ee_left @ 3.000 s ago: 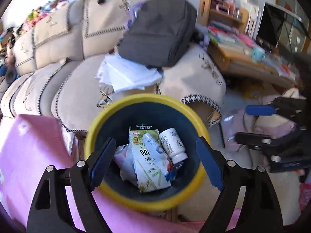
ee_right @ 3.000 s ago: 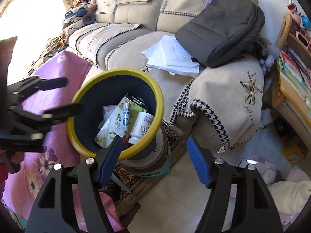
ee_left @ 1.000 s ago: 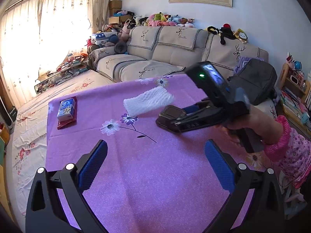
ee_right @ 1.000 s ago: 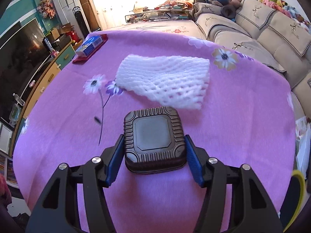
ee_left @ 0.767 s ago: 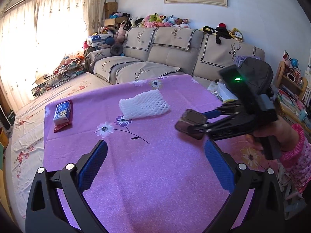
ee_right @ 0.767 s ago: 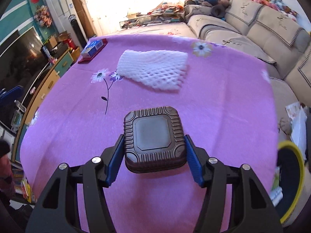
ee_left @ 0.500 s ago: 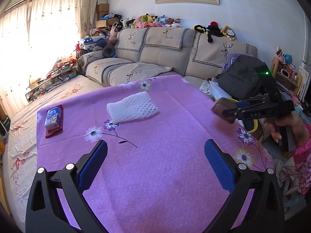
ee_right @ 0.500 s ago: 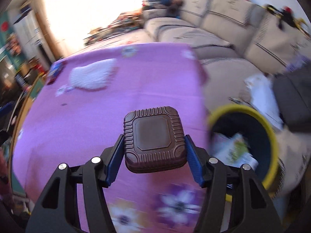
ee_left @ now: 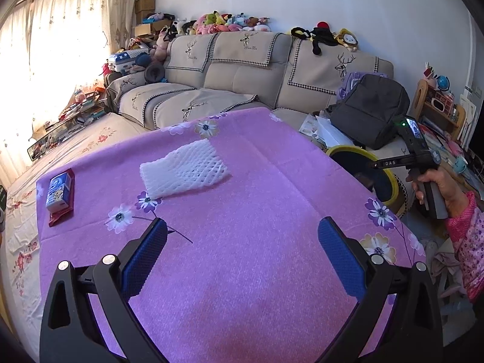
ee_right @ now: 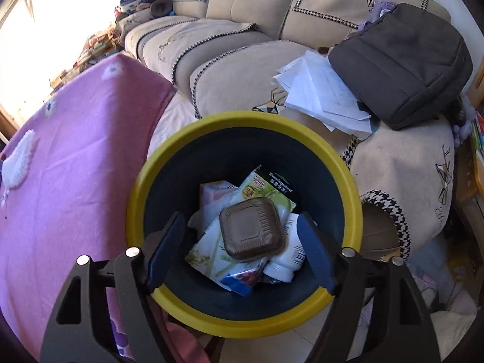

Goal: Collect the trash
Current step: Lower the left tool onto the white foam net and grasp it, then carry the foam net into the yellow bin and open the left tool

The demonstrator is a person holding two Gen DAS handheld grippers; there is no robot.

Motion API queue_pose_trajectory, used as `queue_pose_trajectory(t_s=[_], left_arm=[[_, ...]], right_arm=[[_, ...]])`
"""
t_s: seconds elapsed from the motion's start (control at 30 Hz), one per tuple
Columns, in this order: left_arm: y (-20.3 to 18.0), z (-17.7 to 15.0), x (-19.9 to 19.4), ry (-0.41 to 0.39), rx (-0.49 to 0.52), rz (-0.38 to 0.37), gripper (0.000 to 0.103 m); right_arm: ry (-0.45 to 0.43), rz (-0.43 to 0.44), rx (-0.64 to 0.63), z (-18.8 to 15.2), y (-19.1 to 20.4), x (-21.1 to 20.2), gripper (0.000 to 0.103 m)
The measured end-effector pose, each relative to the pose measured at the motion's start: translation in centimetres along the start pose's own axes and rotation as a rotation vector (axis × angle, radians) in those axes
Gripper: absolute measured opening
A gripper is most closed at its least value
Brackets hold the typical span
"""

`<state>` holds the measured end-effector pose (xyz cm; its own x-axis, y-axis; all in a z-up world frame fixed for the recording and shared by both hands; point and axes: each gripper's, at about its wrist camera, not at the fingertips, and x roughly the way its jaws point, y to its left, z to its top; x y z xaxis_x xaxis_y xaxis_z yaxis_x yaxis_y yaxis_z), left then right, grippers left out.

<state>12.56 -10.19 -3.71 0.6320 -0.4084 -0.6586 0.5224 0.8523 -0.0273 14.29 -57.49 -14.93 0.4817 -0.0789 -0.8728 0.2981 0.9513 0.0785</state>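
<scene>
right gripper [ee_right: 242, 255]: lower centre of right view, jaws spread, holding nothing, poised over the bin
brown box [ee_right: 252, 229]: centre of right view, inside bin on top of carton and bottle, clear of both fingers
bin [ee_right: 169, 163]: yellow rim, fills middle of right view, just beside table edge; also at right of left view
left gripper [ee_left: 242, 257]: bottom of left view, jaws wide apart, empty, hovering above table [ee_left: 257, 272], angled down toward the cloth
foam net [ee_left: 183, 168]: upper left-centre of left view, flat on table, looks like next trash
blue pack [ee_left: 59, 192]: far left of left view, on a red wrapper
right hand [ee_left: 435, 187]: right edge of left view, fist on gripper handle, held level past table edge
risk: foam net is light and springy, a shallow pinch may let it slip; blue pack may not be trash, wrong grab possible
</scene>
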Motion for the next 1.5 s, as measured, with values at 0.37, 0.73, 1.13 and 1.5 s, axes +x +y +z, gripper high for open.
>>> queue_pose_trajectory(t_s=[0.37,0.73,1.13,1.5], left_arm=[[3.9,4.8,10.0,0.056,0.185,0.002,0.098],[8.7,8.5,19.3,0.245,0.309,-0.104,0.098],[9.7,8.2,22.8,0.388,0.366,-0.172,0.098],[6.4,5.8,18.1,0.334,0.304,-0.062,0.031]], right_arm=[[-0.017,0.026,-0.049,0.3,2.0,-1.3,0.072],[0.008,0.026,-0.08,0.2,2.6,-1.1,0.073],[0.035,0.022,-0.07,0.2,2.2,-0.6,0.073],[0.017,0.063,-0.075,-0.6,2.9,-1.7,0.073]])
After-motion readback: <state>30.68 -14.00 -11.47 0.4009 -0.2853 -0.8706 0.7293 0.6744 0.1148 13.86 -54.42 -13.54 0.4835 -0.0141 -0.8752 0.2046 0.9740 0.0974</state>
